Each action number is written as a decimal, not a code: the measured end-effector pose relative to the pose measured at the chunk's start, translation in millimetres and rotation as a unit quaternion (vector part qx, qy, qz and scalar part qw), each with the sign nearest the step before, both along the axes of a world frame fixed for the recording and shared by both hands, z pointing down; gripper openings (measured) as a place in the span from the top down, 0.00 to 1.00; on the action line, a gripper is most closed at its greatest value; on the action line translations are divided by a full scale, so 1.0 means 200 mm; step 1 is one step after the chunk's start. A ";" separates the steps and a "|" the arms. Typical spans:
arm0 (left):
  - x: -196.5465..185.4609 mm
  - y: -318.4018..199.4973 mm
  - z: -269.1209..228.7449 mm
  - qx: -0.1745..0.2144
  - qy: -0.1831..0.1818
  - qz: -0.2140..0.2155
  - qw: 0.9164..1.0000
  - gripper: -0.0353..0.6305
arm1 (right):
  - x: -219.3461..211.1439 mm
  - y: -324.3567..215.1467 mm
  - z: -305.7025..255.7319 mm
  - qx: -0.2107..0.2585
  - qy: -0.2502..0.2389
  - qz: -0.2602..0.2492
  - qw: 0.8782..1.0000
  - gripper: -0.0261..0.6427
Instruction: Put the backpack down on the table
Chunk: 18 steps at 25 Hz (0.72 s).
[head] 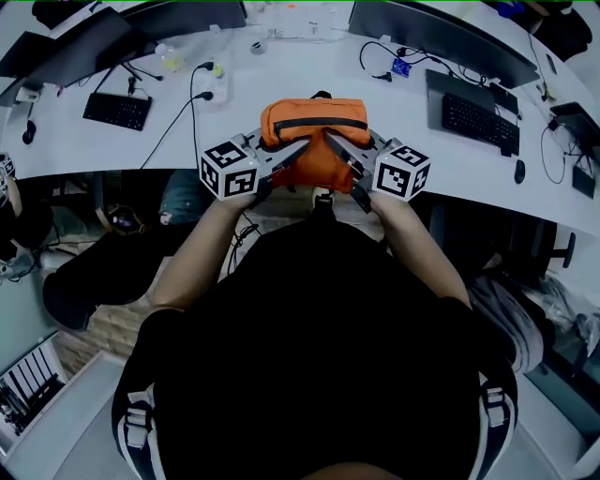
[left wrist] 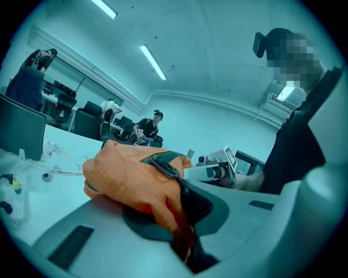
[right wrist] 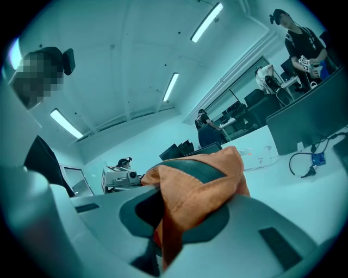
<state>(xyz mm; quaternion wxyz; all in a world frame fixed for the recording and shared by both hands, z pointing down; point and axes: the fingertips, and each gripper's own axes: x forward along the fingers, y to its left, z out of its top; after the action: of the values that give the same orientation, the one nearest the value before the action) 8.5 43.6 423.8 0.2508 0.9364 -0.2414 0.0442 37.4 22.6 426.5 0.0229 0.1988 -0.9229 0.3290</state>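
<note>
The orange backpack with a dark zip hangs at the near edge of the white curved table, pinched from both sides. My left gripper is shut on a fold of its fabric at the lower left. My right gripper is shut on a fold at the lower right. In the left gripper view the backpack bulges over the jaws and its fabric is squeezed in my left gripper. In the right gripper view the backpack drapes over my right gripper, a fold clamped there.
On the table stand two keyboards, dark monitors, a mouse, a power strip and cables. Bags lie on the floor under the table at the left. Other people stand behind the desks.
</note>
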 end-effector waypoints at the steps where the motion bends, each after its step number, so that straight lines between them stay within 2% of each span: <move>1: 0.00 -0.02 0.00 -0.001 0.000 -0.001 1.000 0.86 | 0.00 -0.02 0.00 -0.001 0.000 -0.002 1.000 0.85; 18: -0.01 -0.33 0.04 -0.009 -0.008 -0.026 1.000 0.86 | -0.03 -0.34 0.04 -0.007 -0.003 -0.038 0.999 0.85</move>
<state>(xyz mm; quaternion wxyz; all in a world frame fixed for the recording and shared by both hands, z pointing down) 5.8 -22.1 432.1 0.2581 0.9273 -0.2670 0.0475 31.9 -46.0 434.0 0.0338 0.1625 -0.9276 0.3347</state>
